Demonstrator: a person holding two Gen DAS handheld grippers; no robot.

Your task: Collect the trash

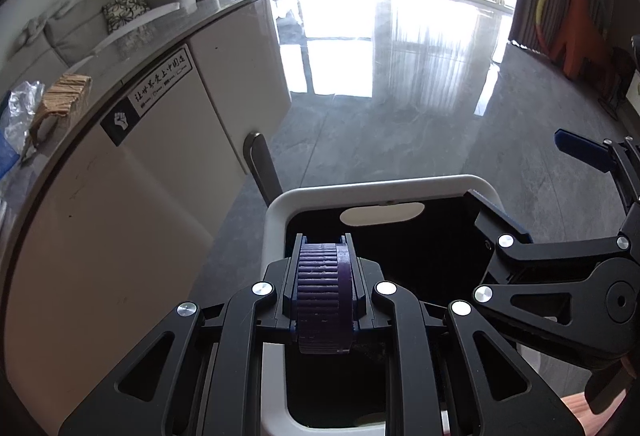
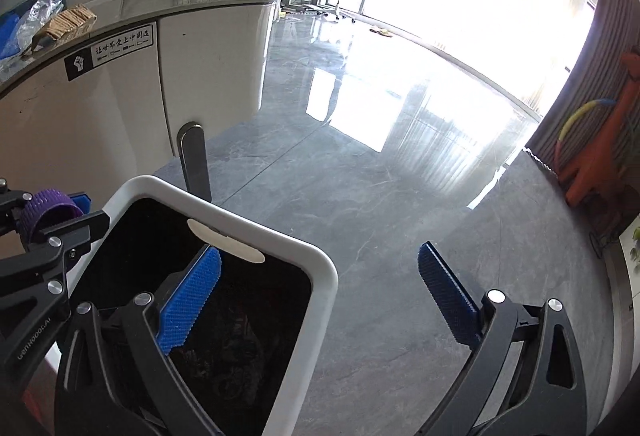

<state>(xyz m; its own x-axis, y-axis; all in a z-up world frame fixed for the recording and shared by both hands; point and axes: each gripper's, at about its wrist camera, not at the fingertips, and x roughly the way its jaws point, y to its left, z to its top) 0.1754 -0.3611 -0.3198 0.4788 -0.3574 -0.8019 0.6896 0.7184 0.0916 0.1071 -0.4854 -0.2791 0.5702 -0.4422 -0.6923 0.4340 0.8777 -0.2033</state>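
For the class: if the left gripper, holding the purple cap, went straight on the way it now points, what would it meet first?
Most likely the dark inside of the white bin: the left gripper and purple cap hang over its opening, though depth is unclear.

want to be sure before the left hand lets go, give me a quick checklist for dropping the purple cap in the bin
1. Cap held: ok. The left gripper is shut on the purple cap.
2. Cap over the opening: ok. In the left wrist view it sits above the black inside of the white bin; the right wrist view puts it close to the near rim.
3. Right gripper empty: ok. Its jaws stand wide open with nothing between them.
4. Right gripper clear of the drop: cannot tell. One blue pad hangs over the bin opening.
5. Room in the bin: cannot tell. The inside is too dark.
6. Trash left: not ok. Clear plastic wrap lies on the counter.
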